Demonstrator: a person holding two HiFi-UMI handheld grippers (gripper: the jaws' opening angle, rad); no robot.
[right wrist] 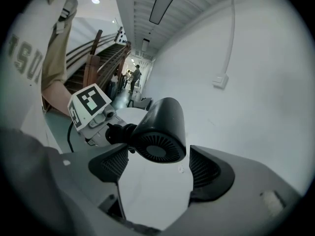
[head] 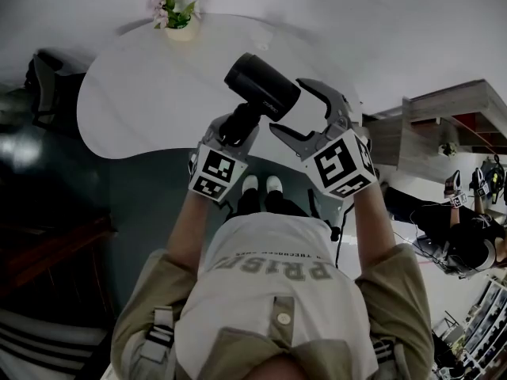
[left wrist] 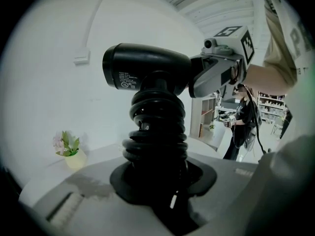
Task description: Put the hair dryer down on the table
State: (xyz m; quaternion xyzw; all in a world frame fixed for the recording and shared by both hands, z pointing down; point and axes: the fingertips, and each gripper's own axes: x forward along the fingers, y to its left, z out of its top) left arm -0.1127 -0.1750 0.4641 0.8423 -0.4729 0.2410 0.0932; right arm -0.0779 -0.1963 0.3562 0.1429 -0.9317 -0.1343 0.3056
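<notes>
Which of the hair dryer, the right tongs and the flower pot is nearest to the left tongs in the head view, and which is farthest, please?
1. The hair dryer: its handle is clamped in the left tongs.
2. The right tongs: open, just right of the dryer's barrel.
3. The flower pot: at the far edge of the table.

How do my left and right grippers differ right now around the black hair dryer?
The grey left gripper is clamped on the black hair dryer's cord-wrapped handle; the grey right gripper holds nothing. The left gripper's jaws are partly closed, while the right gripper's stand wide apart, with the dryer's rear grille ahead of them. Both point toward the white table.
</notes>
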